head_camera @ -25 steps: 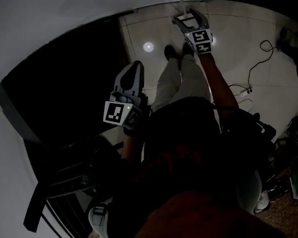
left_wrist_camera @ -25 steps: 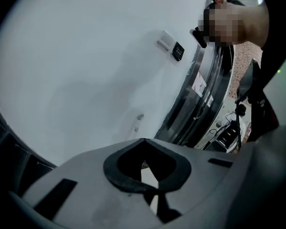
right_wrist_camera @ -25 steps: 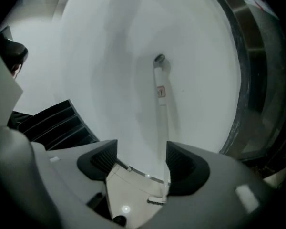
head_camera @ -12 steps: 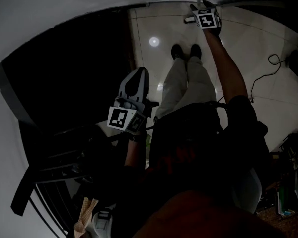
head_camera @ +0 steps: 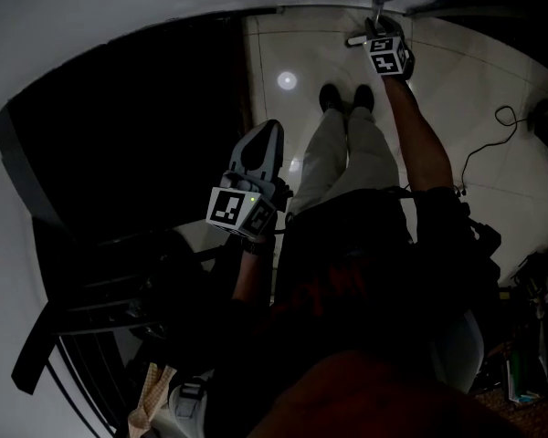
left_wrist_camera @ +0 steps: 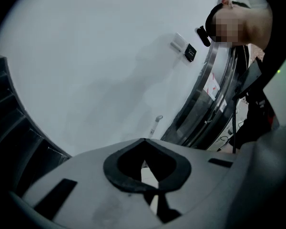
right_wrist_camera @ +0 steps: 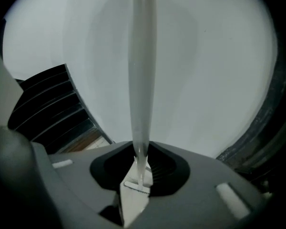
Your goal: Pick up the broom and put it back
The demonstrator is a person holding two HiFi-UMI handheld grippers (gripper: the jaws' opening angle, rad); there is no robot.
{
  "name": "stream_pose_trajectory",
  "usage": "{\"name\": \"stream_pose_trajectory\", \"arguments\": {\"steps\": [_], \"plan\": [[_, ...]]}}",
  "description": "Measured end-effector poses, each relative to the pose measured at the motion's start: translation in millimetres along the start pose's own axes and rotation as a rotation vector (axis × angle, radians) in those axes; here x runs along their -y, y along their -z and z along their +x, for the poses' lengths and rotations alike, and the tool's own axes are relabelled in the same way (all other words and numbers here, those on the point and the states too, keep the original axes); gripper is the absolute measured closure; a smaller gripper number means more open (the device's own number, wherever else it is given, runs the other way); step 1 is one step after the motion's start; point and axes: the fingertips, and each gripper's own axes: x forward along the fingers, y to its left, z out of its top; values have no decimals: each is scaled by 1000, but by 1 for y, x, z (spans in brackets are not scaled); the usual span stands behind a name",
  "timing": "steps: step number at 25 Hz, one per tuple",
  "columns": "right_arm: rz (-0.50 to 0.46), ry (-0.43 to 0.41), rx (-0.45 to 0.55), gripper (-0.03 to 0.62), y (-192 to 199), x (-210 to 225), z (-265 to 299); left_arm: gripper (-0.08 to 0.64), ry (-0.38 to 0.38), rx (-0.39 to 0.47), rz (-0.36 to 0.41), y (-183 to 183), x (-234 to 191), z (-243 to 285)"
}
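The broom's pale handle [right_wrist_camera: 142, 70] stands upright against the white wall and runs up from between my right gripper's jaws. At the top of the head view the same handle [head_camera: 380, 5] pokes up just beyond my right gripper [head_camera: 373, 29], held out at arm's length above the floor tiles. The right gripper [right_wrist_camera: 140, 149] is closing, and its tips touch the handle on both sides. My left gripper [head_camera: 267, 137] hangs by the person's left side, shut with nothing in it. In its own view the left gripper [left_wrist_camera: 143, 141] points at the bare wall.
A large dark piece of furniture [head_camera: 119, 153] fills the left. The person's legs and shoes [head_camera: 342, 99] stand on the pale tiled floor [head_camera: 457, 80]. Cables [head_camera: 493, 126] lie on the floor at right. A dark slatted panel [right_wrist_camera: 52, 104] is left of the handle.
My right gripper has gone down and towards the wall, and its wide jaws have narrowed around the broom handle. The left gripper has shifted only a little.
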Motion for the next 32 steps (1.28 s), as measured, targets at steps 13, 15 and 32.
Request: {"name": "stream_pose_trajectory", "arguments": {"steps": [13,15,32], "plan": [[36,62,277,505,-85,-38,-206,555,146,124,114,-57,38,-24],[35,40,344,505,-112,-42,-243,555,162,137,121,-65,49,-29],[50,-28,668,503,-264,-76,-487,555,357,267,300,-143,110,-44]]}}
